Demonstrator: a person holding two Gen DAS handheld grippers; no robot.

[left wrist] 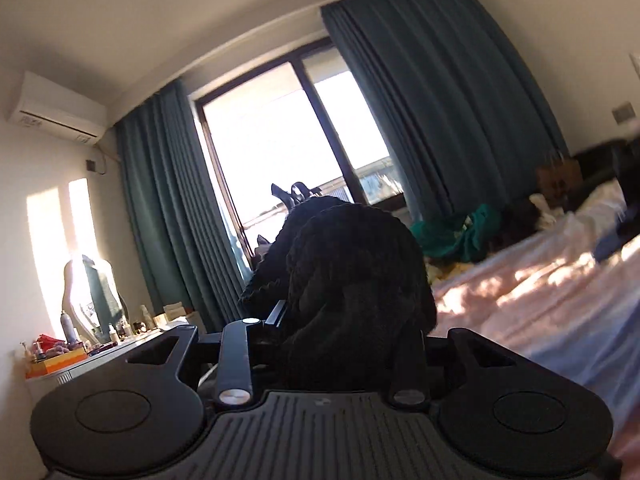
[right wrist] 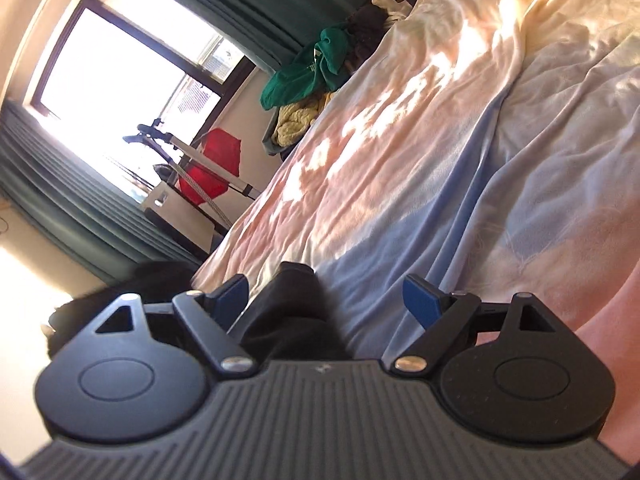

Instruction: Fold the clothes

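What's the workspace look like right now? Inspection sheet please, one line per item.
Surface: bed under a rumpled pink and pale blue sheet, sunlit in patches.
Job's things: black knit garment bunched in the left gripper; dark cloth between the right gripper's fingers.
Clutter: green garment and yellow garment heaped at the far end of the bed.
Grippers: left closed on the black knit; right jaws wide, blue pads clear of the cloth.
Cables: nothing seen.
Surroundings: teal curtains, bright window, air conditioner, cluttered desk.
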